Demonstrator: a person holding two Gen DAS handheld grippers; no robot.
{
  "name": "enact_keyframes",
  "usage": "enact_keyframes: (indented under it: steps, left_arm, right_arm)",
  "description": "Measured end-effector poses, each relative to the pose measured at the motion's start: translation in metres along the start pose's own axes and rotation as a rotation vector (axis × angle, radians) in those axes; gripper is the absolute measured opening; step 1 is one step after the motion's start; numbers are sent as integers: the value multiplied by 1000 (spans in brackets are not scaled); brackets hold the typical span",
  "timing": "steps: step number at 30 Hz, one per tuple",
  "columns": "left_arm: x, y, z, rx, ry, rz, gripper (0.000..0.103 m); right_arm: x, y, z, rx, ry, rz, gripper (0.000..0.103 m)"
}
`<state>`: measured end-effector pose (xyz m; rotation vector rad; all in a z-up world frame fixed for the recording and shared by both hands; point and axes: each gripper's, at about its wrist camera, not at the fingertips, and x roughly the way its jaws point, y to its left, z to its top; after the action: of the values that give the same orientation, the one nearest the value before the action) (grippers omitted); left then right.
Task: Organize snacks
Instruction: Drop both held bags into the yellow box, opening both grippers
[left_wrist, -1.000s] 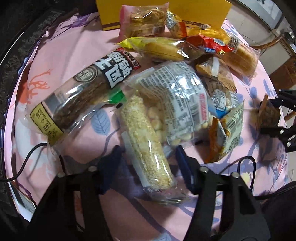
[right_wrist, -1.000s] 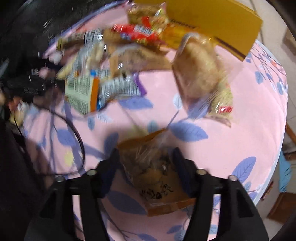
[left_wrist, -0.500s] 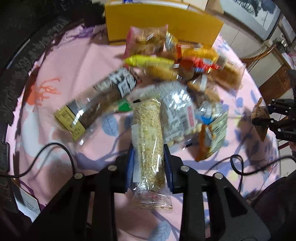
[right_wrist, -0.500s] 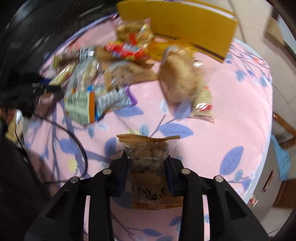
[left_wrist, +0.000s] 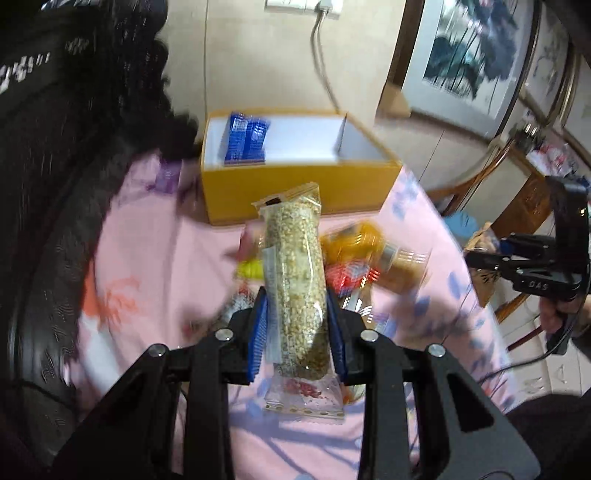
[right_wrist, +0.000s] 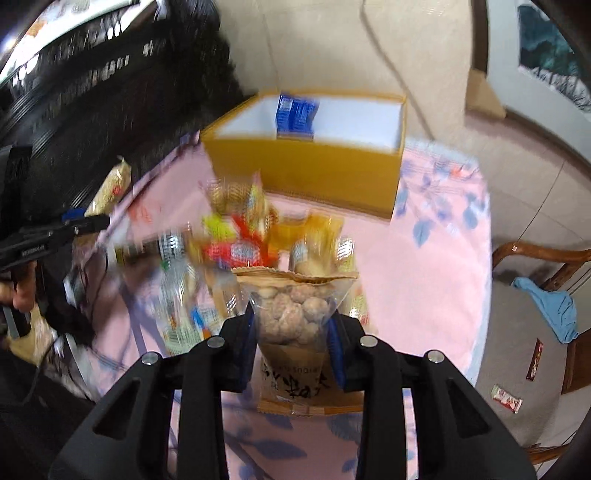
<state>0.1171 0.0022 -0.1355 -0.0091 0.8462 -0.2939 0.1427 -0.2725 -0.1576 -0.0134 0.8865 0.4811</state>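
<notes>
Carrying both packets toward the yellow box (left_wrist: 295, 184) risks a slip: the left gripper (left_wrist: 295, 325) clamps the long grain bar (left_wrist: 295, 266) low, so it could tip, while the right gripper (right_wrist: 291, 332) pinches the nut bag (right_wrist: 295, 314). A second ago both snacks lay low over the pink tablecloth (left_wrist: 155, 266); now they are raised, facing the box.
</notes>
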Motion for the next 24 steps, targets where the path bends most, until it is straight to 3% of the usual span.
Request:
enact_keyframes:
  steps: [6, 12, 13, 14, 15, 16, 18, 19, 20, 24]
  left_arm:
    - [-30, 0, 88, 40, -144, -61, 30]
    - [0, 10, 191, 21, -210, -21, 30]
    - [12, 14, 209, -4, -221, -14, 45]
    - [20, 18, 219, -23, -227, 1, 84]
    - [32, 23, 232, -66, -226, 50, 91]
    - [38, 26, 239, -106, -218, 75, 91]
    - [36, 34, 243, -180, -194, 33, 91]
    - [26, 36, 238, -200, -219, 5, 92]
    - [19, 36, 232, -201, -237, 2, 92]
    - [-15, 32, 187, -186, -275, 74, 96]
  right_arm:
    - [-32, 2, 81, 54, -200, -18, 34]
    - [-16, -6, 177, 78, -324, -65, 35]
    - [-6, -9, 192, 93, -324, -61, 38]
    - [7, -13, 209, 110, -313, -75, 52]
    - [14, -15, 218, 124, -302, -115, 66]
    - [17, -15, 226, 133, -287, -167, 78]
    - [8, -8, 231, 117, -292, -207, 79]
    - [-2, -3, 225, 108, -317, -208, 87]
    - [-9, 0, 218, 111, -334, -220, 102]
    - [-23, 10, 182, 148, -281, -235, 102]
